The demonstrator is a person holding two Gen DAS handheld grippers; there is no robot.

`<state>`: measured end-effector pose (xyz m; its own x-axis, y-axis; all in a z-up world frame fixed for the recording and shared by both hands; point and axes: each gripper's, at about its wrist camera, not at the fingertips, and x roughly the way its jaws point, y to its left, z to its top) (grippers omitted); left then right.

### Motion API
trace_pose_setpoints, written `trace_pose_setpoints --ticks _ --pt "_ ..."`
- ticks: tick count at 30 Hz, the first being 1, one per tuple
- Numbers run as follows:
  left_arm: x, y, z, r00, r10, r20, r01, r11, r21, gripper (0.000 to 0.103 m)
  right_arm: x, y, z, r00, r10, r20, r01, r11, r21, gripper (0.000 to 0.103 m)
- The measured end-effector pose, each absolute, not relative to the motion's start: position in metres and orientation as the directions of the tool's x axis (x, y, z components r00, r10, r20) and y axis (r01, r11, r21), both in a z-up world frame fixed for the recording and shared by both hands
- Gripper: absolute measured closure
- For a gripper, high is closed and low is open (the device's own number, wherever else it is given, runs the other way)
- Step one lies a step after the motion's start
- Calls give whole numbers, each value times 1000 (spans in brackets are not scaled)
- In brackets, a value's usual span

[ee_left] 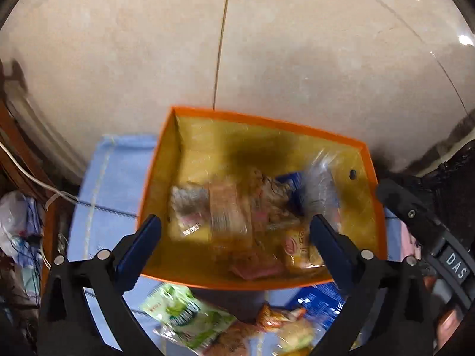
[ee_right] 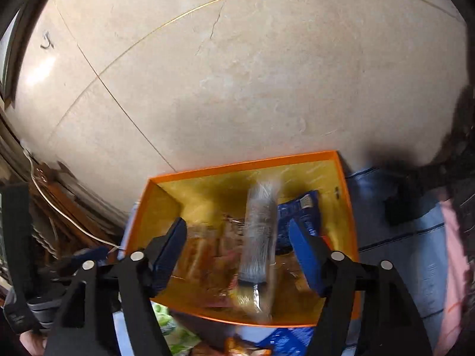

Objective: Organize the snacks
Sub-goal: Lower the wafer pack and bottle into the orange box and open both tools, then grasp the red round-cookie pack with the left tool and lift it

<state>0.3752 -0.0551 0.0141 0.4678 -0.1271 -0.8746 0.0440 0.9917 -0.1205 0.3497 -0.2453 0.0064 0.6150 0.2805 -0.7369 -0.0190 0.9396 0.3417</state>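
An orange box [ee_left: 314, 131] with a yellow inside holds several snack packets. It also shows in the right wrist view [ee_right: 243, 165]. My left gripper [ee_left: 236, 237] hangs open and empty above the box's near side. My right gripper [ee_right: 237, 247] is open above the box too. A clear-wrapped grey packet [ee_right: 259, 237] lies blurred between its fingers, not gripped; it also shows in the left wrist view [ee_left: 320, 184]. A blue packet [ee_right: 299, 207] lies beside it in the box.
The box stands on a light blue cloth [ee_left: 115, 178] over a beige tiled floor [ee_left: 148, 59]. Loose snacks lie in front of the box: a green packet [ee_left: 184, 311], an orange one [ee_left: 279, 317], a blue one [ee_left: 320, 302]. Wooden furniture and a white cable [ee_right: 59, 207] are at the left.
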Motion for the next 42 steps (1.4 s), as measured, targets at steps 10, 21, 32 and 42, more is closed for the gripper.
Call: trace_pose_setpoints --ticks 10,21,32,42 --pt "275 -37 1 436 -117 -892 143 988 -59 5 231 -265 -23 572 321 -755 -57 933 355 16" --pt "114 -36 -83 186 -104 -977 187 980 -69 5 85 -285 -101 384 298 -874 58 937 344 13" --pt "67 -53 -115 130 -105 -986 169 982 -82 5 31 -278 -106 359 333 -872 45 927 372 13" --pt "61 -64 -155 70 -55 -996 152 987 -43 5 11 -286 -107 335 351 -874 40 922 386 13"
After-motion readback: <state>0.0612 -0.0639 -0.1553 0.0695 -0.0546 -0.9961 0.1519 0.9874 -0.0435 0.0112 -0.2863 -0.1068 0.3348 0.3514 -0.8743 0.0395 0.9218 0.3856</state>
